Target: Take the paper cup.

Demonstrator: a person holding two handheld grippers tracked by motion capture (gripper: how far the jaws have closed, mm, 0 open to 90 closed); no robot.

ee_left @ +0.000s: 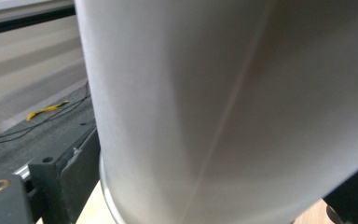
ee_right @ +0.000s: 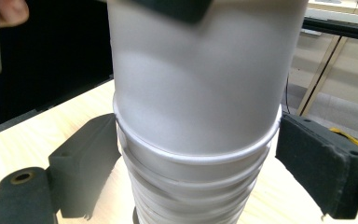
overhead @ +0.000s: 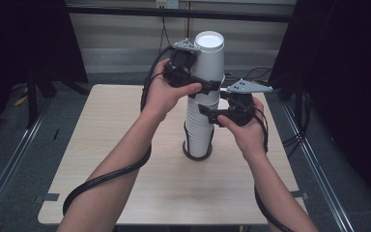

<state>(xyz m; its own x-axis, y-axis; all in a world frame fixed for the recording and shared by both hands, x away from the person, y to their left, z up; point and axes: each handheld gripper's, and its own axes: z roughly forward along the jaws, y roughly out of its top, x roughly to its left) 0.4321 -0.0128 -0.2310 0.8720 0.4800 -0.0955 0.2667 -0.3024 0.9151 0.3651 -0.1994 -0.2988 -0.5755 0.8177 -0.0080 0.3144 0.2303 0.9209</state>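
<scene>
We look down on a pale wood-grain table (overhead: pixel 125 193) with rounded corners, and from the near edge two bare forearms reach forward, each trailed by a thick black cable. Near the middle of the table stands a tall stack of white paper cups (overhead: pixel 200 130), nested upside down so that the flat base of the topmost cup (overhead: pixel 208 53) faces up; a dark ring shows around the foot of the stack. The right hand (overhead: pixel 244 126) holds the black two-jaw right gripper (overhead: pixel 211 115) against the stack about halfway up. In the right gripper view its padded jaws stand on either side of the stacked rims (ee_right: pixel 196 158) — the left pad seems to touch the rims, the right pad sits just beside them, and we cannot tell whether it is gripping. Higher and a little farther off, the left hand (overhead: pixel 166 94) holds the black left gripper (overhead: pixel 207 88) at the lower rim of the topmost cup. In the left gripper view the white wall of that cup (ee_left: pixel 223 107) sits between the jaws, pressed close to the left pad, so the gripper looks closed on it. Beyond the table we see a dark floor with loose cables and a pale panelled wall (overhead: pixel 125 34), with black curtains on both sides.
</scene>
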